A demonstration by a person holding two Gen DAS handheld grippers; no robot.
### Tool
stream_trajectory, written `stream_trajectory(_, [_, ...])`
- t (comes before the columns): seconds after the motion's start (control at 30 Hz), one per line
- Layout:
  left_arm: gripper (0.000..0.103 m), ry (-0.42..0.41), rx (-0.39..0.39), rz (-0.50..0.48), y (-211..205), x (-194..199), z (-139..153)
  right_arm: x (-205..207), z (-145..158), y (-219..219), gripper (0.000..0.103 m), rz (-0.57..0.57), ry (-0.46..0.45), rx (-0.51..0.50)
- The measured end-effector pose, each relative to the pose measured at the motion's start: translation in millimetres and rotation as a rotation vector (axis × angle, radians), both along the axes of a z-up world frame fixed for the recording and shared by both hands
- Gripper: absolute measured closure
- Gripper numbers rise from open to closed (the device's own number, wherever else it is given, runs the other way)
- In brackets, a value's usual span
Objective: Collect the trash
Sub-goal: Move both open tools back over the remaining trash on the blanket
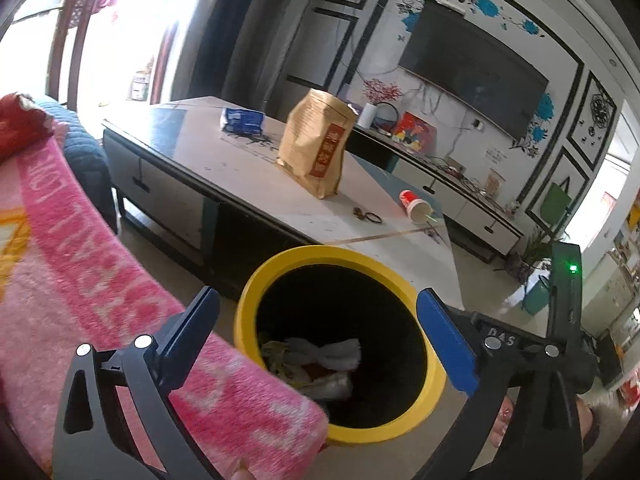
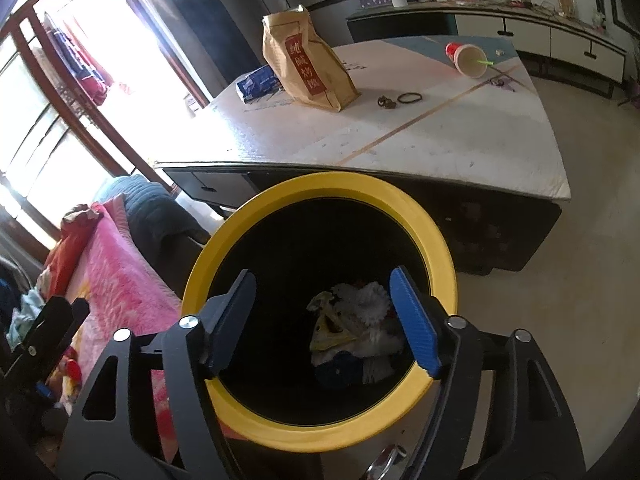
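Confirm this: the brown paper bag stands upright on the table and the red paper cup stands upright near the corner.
Not quite. The brown paper bag does stand upright on the table, but the red paper cup lies on its side near the corner, its mouth open towards the camera. The right wrist view shows it.

Bin (image 1: 248, 300) base behind pink blanket (image 1: 120, 280)

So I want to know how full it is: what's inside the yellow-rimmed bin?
The yellow-rimmed bin holds crumpled white tissue, a yellowish wrapper and something dark blue low at the bottom. Anything beneath that pile is covered.
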State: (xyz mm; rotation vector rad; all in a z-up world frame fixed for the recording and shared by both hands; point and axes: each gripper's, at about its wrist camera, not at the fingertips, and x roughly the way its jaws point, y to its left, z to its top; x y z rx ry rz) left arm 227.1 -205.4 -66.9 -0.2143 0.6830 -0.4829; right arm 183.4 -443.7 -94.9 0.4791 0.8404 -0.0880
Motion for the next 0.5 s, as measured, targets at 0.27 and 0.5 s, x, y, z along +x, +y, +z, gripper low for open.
stream_trajectory(0.27, [0.007,-0.014,0.011,0.070,28.1,-12.5,8.1,-5.0,12.8,15.2,0.029,0.028,-0.027,-0.033])
stream_trajectory(0.5, [0.007,-0.038,0.021,0.125,52.5,-20.6,15.7,-7.5,25.8,40.9,0.026,0.091,-0.056,-0.057])
